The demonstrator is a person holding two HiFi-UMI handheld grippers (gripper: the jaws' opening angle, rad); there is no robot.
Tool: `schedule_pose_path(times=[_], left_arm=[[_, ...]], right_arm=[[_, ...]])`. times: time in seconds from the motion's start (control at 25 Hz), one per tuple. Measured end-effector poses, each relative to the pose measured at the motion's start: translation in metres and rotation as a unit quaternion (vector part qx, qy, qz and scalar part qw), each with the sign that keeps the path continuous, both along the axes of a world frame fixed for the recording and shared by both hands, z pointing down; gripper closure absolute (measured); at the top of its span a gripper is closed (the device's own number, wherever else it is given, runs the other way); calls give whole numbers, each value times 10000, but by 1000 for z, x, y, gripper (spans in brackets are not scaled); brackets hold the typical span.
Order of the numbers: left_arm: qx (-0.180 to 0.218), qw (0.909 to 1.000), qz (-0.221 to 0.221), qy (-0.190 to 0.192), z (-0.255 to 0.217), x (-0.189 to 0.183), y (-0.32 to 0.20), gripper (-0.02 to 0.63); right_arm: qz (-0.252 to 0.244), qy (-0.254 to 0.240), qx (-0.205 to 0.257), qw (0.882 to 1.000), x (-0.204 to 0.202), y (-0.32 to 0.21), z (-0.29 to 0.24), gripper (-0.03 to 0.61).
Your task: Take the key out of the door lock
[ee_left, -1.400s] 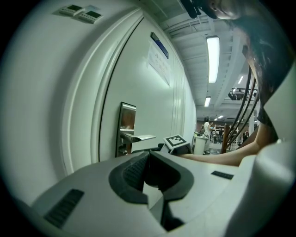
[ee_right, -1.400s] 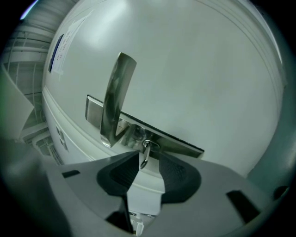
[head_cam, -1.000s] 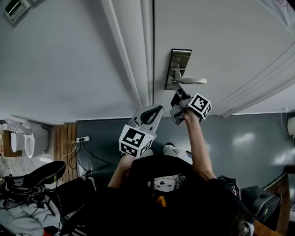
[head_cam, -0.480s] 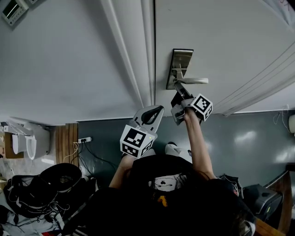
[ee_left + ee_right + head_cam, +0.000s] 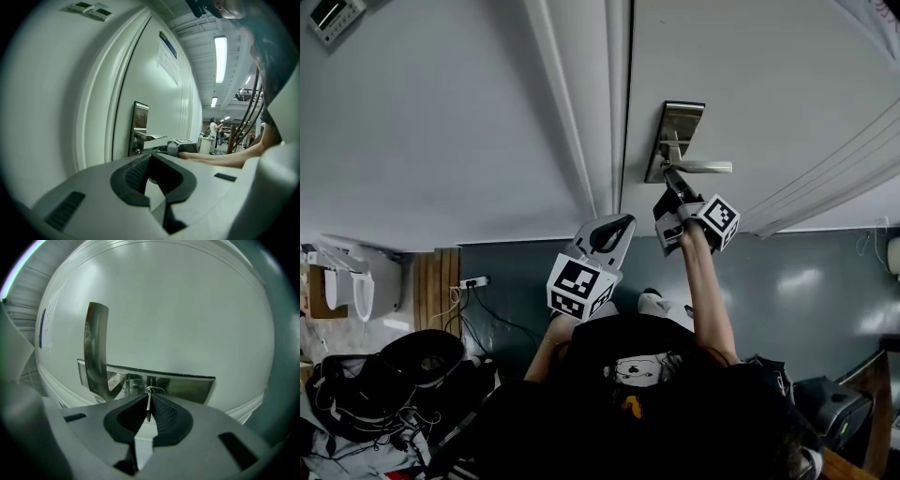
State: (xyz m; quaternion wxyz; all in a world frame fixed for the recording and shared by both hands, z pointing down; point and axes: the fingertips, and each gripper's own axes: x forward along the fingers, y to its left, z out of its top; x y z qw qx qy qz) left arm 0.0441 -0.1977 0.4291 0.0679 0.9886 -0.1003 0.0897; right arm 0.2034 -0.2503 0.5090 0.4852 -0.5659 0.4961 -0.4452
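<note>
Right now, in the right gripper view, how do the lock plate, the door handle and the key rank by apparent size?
1. lock plate, largest, though partly hidden.
2. door handle, close behind; nearer the camera, so unsure.
3. key, clearly smallest.

The person wears a black top (image 5: 581,422) with a small white and orange print (image 5: 630,373), at lower centre of the head view, and both forearms are bare. The left gripper (image 5: 619,225) and right gripper (image 5: 672,180) have pale grey wedge-shaped shells lined with dark ribbed pads (image 5: 133,174). Each carries a white cube (image 5: 578,287) printed with black square markers.
</note>
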Motion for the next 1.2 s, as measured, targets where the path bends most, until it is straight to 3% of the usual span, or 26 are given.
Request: schedule_pose_path(times=[0.28, 0.72, 1.2], left_arm=[[-62, 10000, 26, 53, 1, 1, -6, 604], [-117, 9999, -94, 50, 3, -14, -24, 604], [-180, 9997, 143, 106, 6, -24, -25, 604]], right_arm=[[130, -688, 219, 9973, 0, 0, 1, 557], [324, -681, 107, 9971, 1, 2, 1, 557], [251, -386, 100, 9989, -30, 42, 4, 557]])
